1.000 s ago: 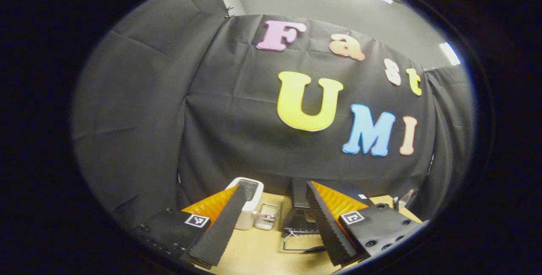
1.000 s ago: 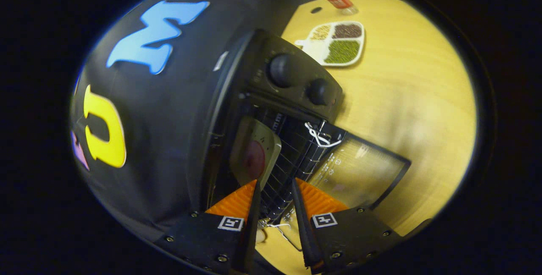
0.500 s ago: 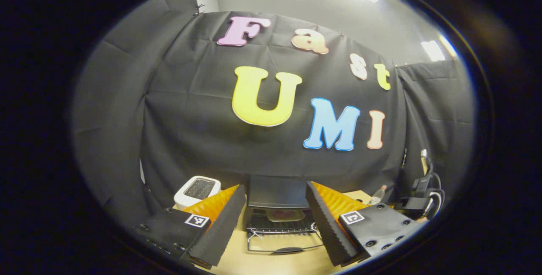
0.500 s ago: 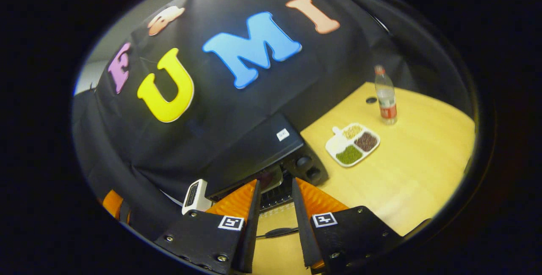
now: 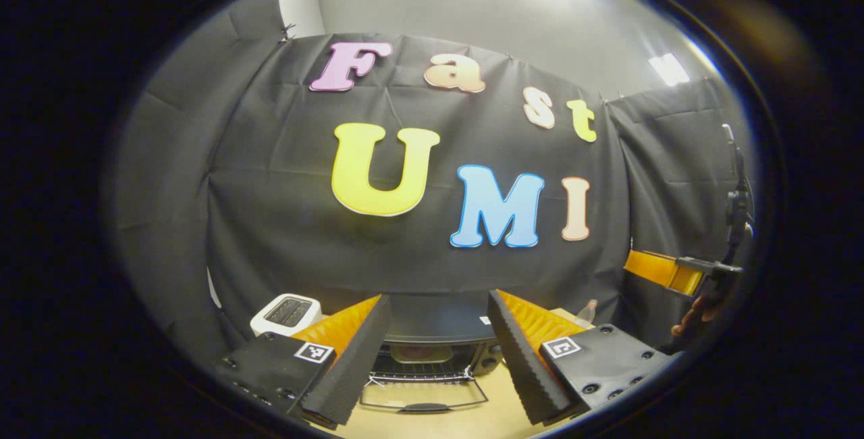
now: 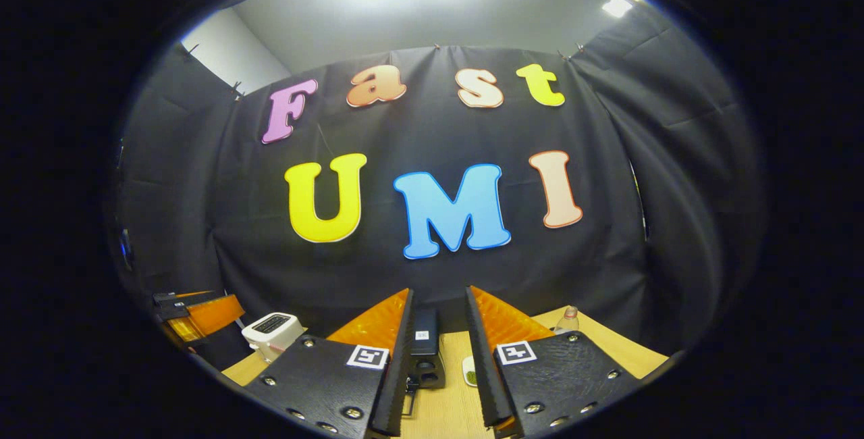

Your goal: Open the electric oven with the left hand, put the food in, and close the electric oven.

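Observation:
The black electric oven [image 5: 432,341] stands at the back of the wooden table, its glass door [image 5: 424,395] folded down flat. A plate of food [image 5: 413,354] rests on the rack inside. My left gripper [image 5: 437,297] is open and empty, held back from the oven, whose mouth sits low between the fingers. In the right gripper view the oven [image 6: 425,351] appears small and far between the fingers. My right gripper [image 6: 437,290] is open with a narrow gap and holds nothing. The right gripper [image 5: 665,270] and the hand holding it are also at the far right of the left gripper view.
A white toaster [image 5: 287,311] stands left of the oven. Right of it are a water bottle [image 6: 569,321] and a divided dish of grains [image 6: 470,373]. The left gripper [image 6: 199,311] hangs at the far left of the right gripper view. The table [image 6: 449,419] runs toward me.
My right gripper pulled back from the oven mouth, rolled upright and rose, leaving the plate inside. My left gripper swung right to face the oven and drew back a little.

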{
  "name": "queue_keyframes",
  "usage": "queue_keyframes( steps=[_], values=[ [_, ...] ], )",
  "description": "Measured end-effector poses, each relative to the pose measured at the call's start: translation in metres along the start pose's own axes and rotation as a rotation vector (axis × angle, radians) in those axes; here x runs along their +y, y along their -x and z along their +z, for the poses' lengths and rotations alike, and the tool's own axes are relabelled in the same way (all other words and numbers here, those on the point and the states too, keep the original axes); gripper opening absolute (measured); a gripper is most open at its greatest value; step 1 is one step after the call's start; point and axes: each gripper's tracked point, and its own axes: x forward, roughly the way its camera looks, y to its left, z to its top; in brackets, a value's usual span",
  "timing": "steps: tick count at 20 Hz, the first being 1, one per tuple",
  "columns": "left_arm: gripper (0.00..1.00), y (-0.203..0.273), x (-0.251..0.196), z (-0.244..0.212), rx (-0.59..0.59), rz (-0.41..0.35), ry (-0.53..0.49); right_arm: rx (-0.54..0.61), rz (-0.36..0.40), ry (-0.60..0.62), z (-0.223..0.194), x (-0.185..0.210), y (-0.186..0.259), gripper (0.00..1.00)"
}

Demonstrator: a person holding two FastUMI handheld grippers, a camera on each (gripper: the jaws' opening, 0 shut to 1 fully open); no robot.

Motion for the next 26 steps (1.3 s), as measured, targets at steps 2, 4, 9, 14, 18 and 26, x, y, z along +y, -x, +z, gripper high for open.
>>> queue_keyframes(
  steps=[2, 4, 9, 14, 18, 26],
  values=[
    [1.0, -0.007, -0.014, -0.009, 0.023, 0.009, -0.005, 0.013, 0.032, 0.008, -0.004, -0.005, -0.005, 0.7],
    [0.96, -0.018, -0.022, -0.036, 0.1, 0.028, 0.003, 0.021, 0.061, 0.025, -0.009, -0.015, -0.013, 0.98],
    [1.0, -0.037, -0.036, -0.145, 0.46, 0.021, 0.068, 0.018, 0.09, -0.001, -0.004, -0.033, -0.02, 0.99],
    [0.97, -0.032, -0.033, -0.245, 0.773, 0.024, 0.09, 0.073, 0.065, -0.027, -0.022, -0.059, -0.028, 0.99],
    [1.0, -0.022, -0.019, -0.299, 0.956, 0.046, 0.056, 0.099, 0.016, -0.045, -0.033, -0.084, -0.026, 0.99],
    [1.0, -0.015, 0.003, -0.388, 1.21, 0.065, -0.013, 0.144, -0.058, -0.054, -0.049, -0.117, -0.028, 0.98]
  ],
)
